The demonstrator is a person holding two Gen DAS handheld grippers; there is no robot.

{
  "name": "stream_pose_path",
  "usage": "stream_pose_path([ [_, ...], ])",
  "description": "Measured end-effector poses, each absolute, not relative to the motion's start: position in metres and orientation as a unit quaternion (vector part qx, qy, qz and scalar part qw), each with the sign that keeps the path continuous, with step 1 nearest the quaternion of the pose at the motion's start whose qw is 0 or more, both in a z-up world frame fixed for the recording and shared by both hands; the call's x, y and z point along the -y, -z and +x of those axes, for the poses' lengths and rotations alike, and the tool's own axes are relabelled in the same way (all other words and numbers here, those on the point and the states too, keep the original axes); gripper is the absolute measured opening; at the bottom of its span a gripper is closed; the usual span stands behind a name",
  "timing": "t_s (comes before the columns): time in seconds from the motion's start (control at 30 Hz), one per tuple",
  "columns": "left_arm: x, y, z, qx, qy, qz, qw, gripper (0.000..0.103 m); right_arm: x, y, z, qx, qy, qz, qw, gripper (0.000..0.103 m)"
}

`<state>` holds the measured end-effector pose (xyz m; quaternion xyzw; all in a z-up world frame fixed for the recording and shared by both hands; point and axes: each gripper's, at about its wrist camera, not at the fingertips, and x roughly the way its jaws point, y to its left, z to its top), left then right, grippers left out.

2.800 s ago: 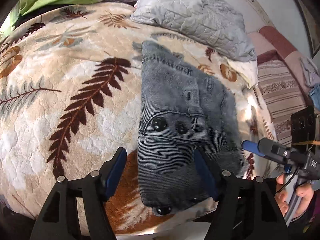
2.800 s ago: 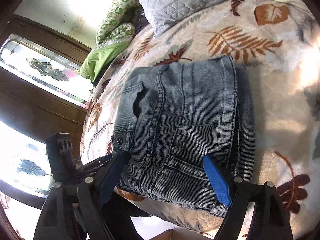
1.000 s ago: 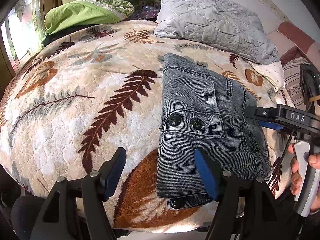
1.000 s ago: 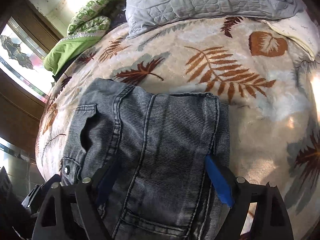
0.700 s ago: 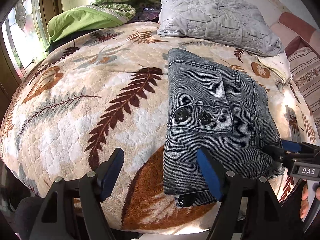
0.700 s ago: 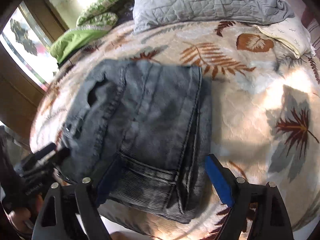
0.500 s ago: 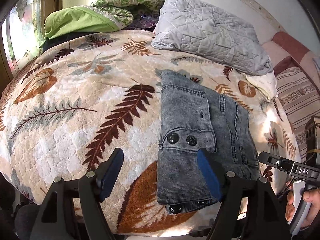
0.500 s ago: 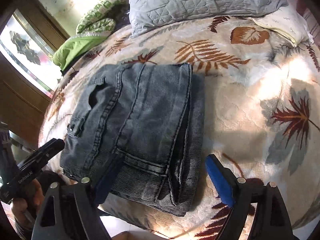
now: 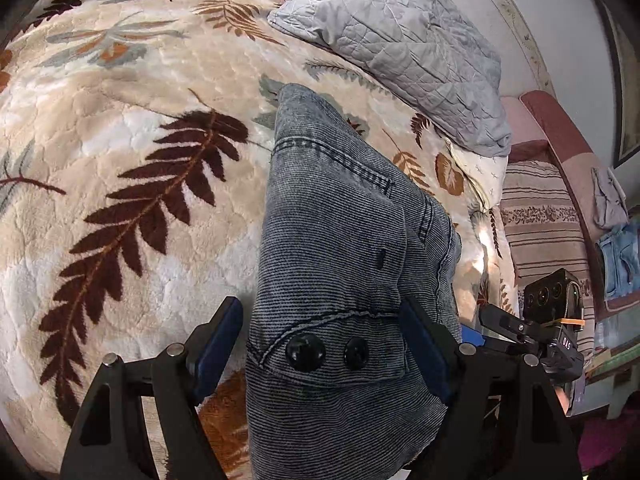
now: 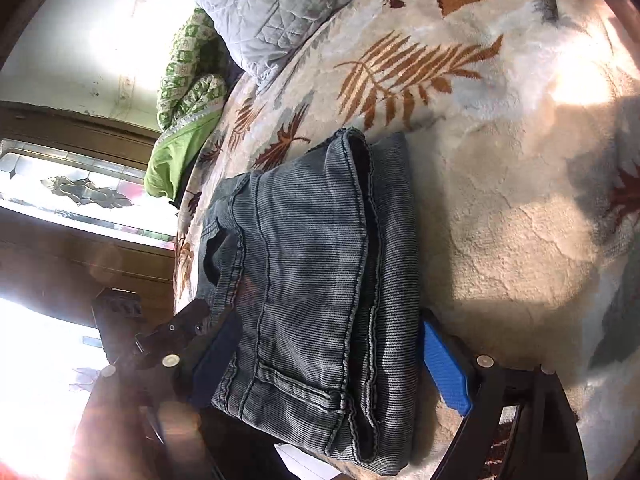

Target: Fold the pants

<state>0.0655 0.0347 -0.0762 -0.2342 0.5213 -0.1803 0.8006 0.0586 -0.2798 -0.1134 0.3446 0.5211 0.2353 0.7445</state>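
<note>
The grey denim pants [image 9: 340,264] lie folded into a thick bundle on the leaf-patterned blanket [image 9: 120,128] near the bed's front edge. They also show in the right wrist view [image 10: 316,280]. My left gripper [image 9: 320,348] is open, its jaws straddling the near end by two black buttons [image 9: 305,352]. My right gripper [image 10: 328,364] is open, its jaws straddling the other side of the bundle near a belt loop. The right gripper's body [image 9: 532,336] shows at the right of the left wrist view.
A grey quilted pillow [image 9: 400,52] lies behind the pants. A green bundle of bedding [image 10: 184,120] sits at the far corner by a window. Striped cloth and folded clothes [image 9: 616,256] lie on furniture to the right of the bed.
Both grippers have moved in close to the folded pants; their open jaws now straddle its two sides. The pants lie as before.
</note>
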Motion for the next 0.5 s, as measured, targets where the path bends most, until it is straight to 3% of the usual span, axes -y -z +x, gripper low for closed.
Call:
stream_pose_path([
  [0.07, -0.034, 0.078, 0.065, -0.514, 0.179, -0.232, 0.806, 0.076, 0.276, 0.113, 0.061, -0.516, -0.240, 0.337, 0.750, 0.090],
  [0.1, -0.032, 0.079, 0.066, -0.518, 0.179, -0.226, 0.805, 0.059, 0.272, 0.113, 0.061, -0.514, -0.239, 0.329, 0.756, 0.087],
  [0.13, -0.030, 0.079, 0.066, -0.525, 0.174, -0.213, 0.805, 0.047, 0.269, 0.112, 0.060, -0.513, -0.235, 0.319, 0.761, 0.078],
  [0.17, -0.026, 0.078, 0.065, -0.522, 0.170, -0.198, 0.812, 0.044, 0.266, 0.112, 0.059, -0.517, -0.226, 0.302, 0.768, 0.070],
  [0.2, -0.022, 0.075, 0.063, -0.519, 0.171, -0.179, 0.818, 0.038, 0.263, 0.112, 0.058, -0.523, -0.212, 0.283, 0.776, 0.052],
  [0.33, -0.007, 0.065, 0.059, -0.510, 0.152, -0.132, 0.836, 0.028, 0.260, 0.109, 0.054, -0.524, -0.194, 0.247, 0.792, 0.029],
  [0.5, 0.013, 0.038, 0.040, -0.465, 0.146, -0.043, 0.872, 0.023, 0.240, 0.085, 0.037, -0.490, -0.186, 0.178, 0.833, 0.020],
])
